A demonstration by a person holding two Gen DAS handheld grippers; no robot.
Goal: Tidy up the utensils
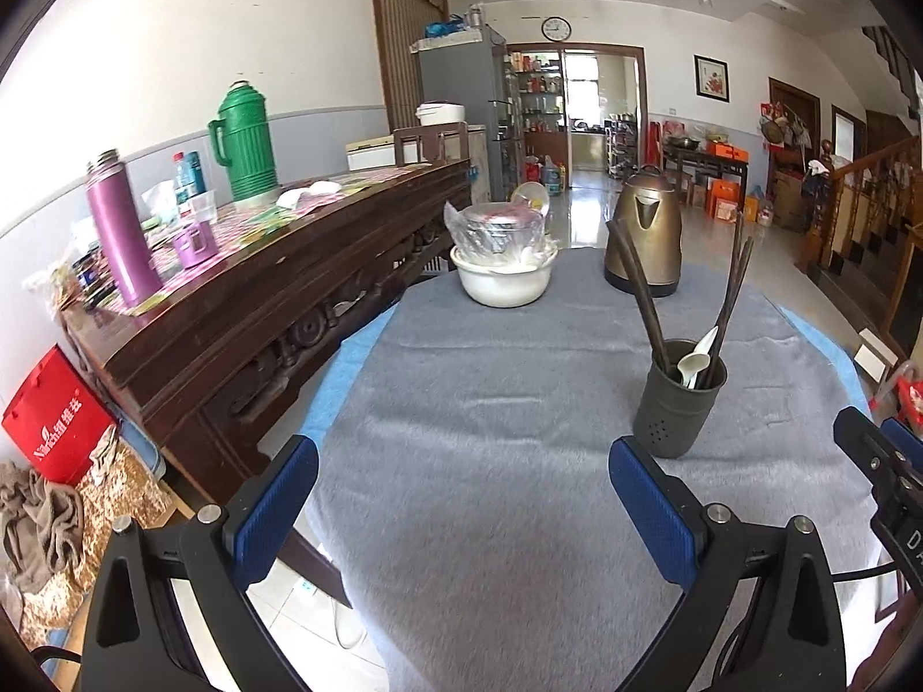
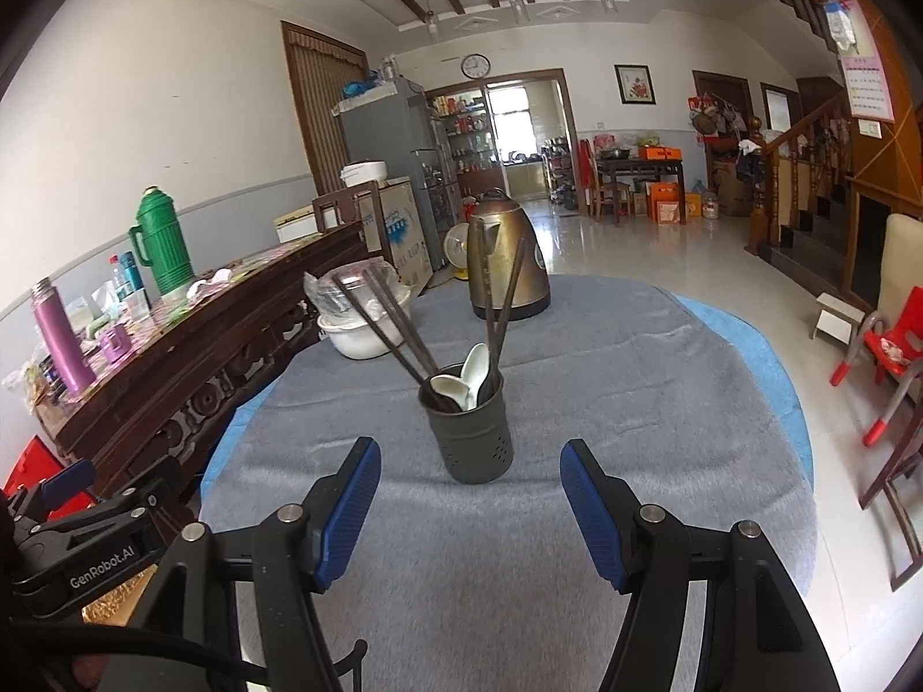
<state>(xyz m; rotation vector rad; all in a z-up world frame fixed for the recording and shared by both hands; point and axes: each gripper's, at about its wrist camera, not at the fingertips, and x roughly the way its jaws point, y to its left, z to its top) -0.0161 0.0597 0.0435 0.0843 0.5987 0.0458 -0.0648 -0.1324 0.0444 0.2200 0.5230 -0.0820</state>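
- The dark cup (image 2: 474, 429) is stood upright on the grey cloth of the counter (image 2: 634, 403).
- Dark chopsticks (image 2: 398, 323) and white spoons (image 2: 461, 383) are held inside the cup.
- No loose utensil is seen around the cup, so the job looks nearly done.
- Just before the cup, the right tongs (image 2: 470, 510) are held apart and empty.
- Left of the cup, the left tongs (image 1: 461, 510) are spread wide, empty too.
- Behind the cup, a kettle (image 2: 507, 256) and a white bowl (image 2: 360, 334) are stood.

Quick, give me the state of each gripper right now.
Left gripper: open, holding nothing, above the grey cloth.
Right gripper: open, holding nothing, pointed at the utensil holder.
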